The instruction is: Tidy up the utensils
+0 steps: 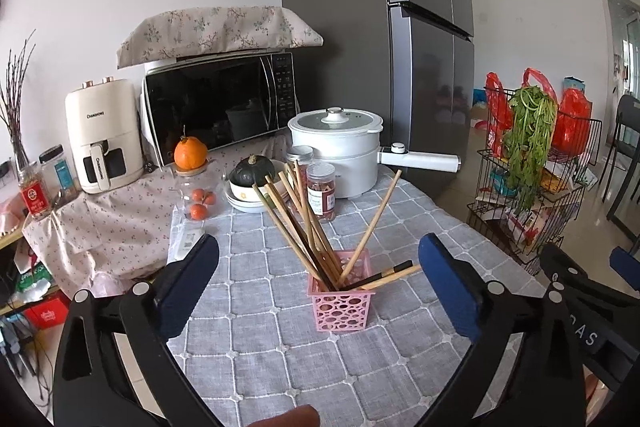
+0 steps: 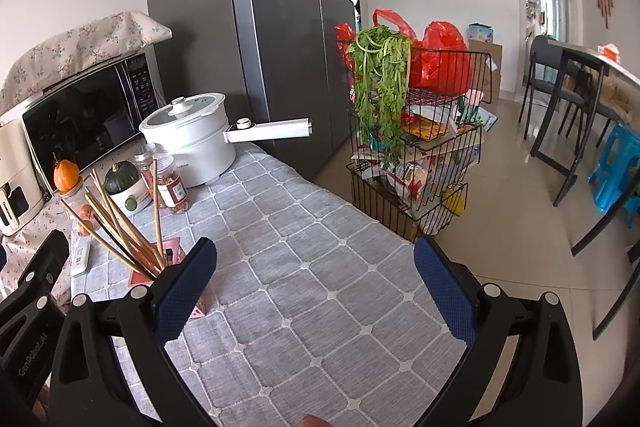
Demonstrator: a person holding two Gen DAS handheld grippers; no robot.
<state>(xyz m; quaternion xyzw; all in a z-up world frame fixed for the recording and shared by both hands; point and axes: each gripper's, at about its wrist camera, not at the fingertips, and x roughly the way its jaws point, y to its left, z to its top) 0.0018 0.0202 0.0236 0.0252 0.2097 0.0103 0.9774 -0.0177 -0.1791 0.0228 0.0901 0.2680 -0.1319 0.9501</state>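
A pink perforated basket [image 1: 341, 303] stands on the grey checked tablecloth [image 1: 280, 347]. Several wooden and dark chopsticks [image 1: 304, 227] stand in it, leaning left and right. A few chopsticks [image 1: 394, 274] lie on the cloth just right of the basket. My left gripper [image 1: 320, 279] is open and empty, its blue pads on either side of the basket, a little nearer than it. My right gripper [image 2: 316, 279] is open and empty over bare cloth; the basket [image 2: 168, 259] with its chopsticks [image 2: 120, 227] sits behind its left finger.
A white electric pot [image 1: 336, 151] with a long handle, two spice jars [image 1: 320, 191], stacked bowls with a green squash [image 1: 252, 173], a jar of oranges [image 1: 198, 195] and a microwave [image 1: 220, 107] crowd the table's back. A wire rack [image 2: 416, 155] with greens stands right of the table.
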